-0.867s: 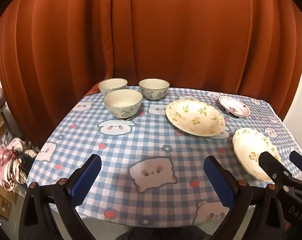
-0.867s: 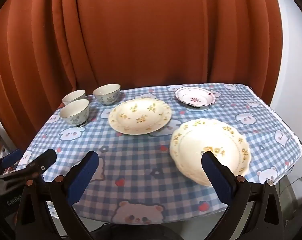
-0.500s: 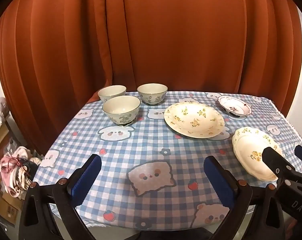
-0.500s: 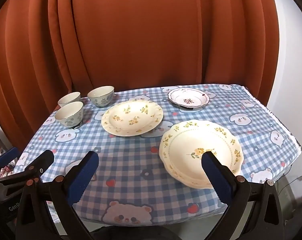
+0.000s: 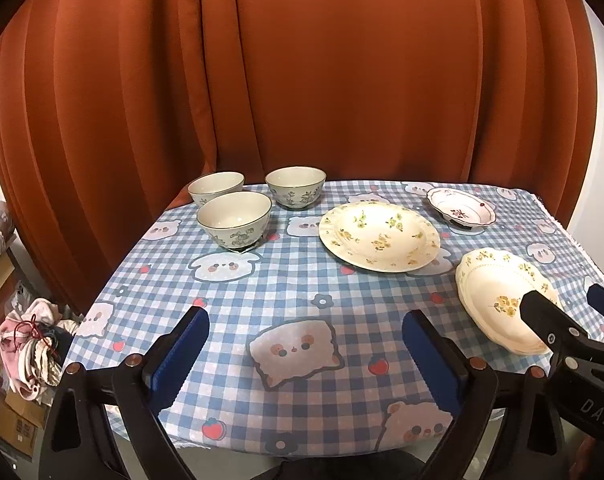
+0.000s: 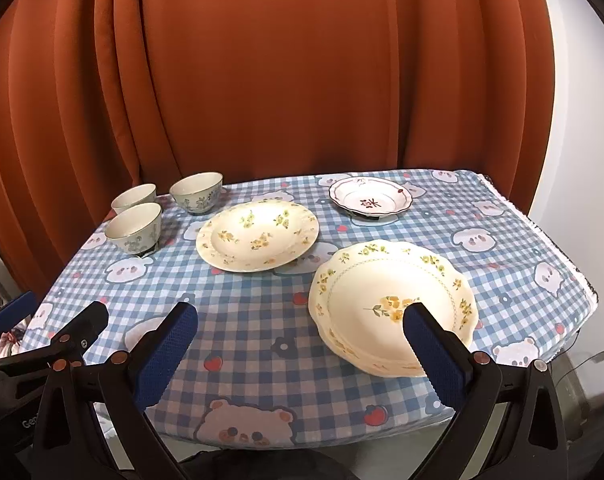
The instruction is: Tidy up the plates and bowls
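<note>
Our left gripper (image 5: 304, 354) gapes wide over the near edge of the table (image 5: 285, 280), holding nothing. Our right gripper (image 6: 297, 346) is just as wide and empty; its right pad overlaps the near scalloped plate (image 6: 390, 300) in view, contact unclear. Beyond lies the round plate (image 6: 257, 236), then the small dish (image 6: 370, 200) far right. Three bowls (image 5: 234, 219) cluster at the far left corner.

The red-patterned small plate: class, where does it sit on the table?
The red-patterned small plate sits at the table's far right, near the curtain, behind the round floral plate.
</note>
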Demonstrator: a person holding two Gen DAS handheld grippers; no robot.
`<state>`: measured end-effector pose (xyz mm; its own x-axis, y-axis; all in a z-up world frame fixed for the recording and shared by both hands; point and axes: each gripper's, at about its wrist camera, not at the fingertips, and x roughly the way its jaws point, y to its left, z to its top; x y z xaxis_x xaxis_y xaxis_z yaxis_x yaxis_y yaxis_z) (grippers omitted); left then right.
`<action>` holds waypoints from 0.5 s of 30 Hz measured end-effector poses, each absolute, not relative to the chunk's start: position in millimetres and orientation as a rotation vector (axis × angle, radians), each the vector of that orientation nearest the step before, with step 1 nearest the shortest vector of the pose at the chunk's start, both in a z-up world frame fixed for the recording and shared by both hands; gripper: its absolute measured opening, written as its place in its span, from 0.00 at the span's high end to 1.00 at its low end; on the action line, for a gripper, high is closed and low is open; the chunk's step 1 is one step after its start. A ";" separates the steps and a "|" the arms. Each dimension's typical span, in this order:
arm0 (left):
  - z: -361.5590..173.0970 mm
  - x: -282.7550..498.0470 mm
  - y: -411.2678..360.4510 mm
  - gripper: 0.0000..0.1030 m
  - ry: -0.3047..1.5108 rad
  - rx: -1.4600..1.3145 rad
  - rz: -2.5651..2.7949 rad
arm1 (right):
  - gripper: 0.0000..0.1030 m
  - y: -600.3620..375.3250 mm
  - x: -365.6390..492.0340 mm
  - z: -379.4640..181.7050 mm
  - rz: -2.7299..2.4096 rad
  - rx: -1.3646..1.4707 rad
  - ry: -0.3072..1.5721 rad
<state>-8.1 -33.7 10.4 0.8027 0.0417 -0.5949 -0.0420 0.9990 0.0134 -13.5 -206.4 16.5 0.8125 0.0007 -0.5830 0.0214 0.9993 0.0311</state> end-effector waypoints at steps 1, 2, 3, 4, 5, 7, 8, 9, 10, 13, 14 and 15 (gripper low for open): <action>10.2 -9.8 -33.7 0.04 0.636 -0.002 0.044 | 0.00 -205.8 -14.2 16.7 -0.012 0.034 0.624; 10.5 -9.8 -32.8 0.04 0.639 -0.005 0.045 | 0.00 -205.6 -14.9 16.9 -0.012 0.033 0.625; 8.8 -12.1 -33.6 0.03 0.637 -0.005 0.047 | 0.00 -205.1 -15.8 16.7 -0.013 0.031 0.626; 8.6 -12.4 -33.1 0.03 0.639 -0.006 0.049 | 0.00 -204.4 -16.5 16.8 -0.013 0.029 0.628; 8.4 -12.9 -32.2 0.03 0.641 -0.007 0.053 | 0.00 -203.9 -16.7 16.9 -0.012 0.027 0.630; 6.9 -14.2 -31.7 0.02 0.644 -0.011 0.054 | 0.00 -204.2 -17.4 16.6 -0.008 0.025 0.637; 6.4 -14.9 -31.9 0.02 0.644 -0.012 0.054 | 0.00 -204.5 -17.8 16.7 -0.006 0.024 0.640; 6.0 -15.2 -32.5 0.02 0.644 -0.013 0.055 | 0.00 -204.9 -18.3 16.9 -0.003 0.024 0.641; 6.0 -15.7 -32.2 0.02 0.645 -0.014 0.055 | 0.00 -204.7 -18.8 17.0 -0.002 0.024 0.642; 5.8 -16.9 -32.1 0.02 0.644 -0.014 0.055 | 0.00 -204.1 -20.1 17.3 0.000 0.023 0.642; 5.9 -17.5 -32.2 0.02 0.642 -0.015 0.054 | 0.00 -204.2 -20.1 17.2 -0.001 0.023 0.642; 5.7 -16.1 -32.9 0.02 0.643 -0.013 0.054 | 0.00 -204.3 -20.1 17.0 0.000 0.025 0.642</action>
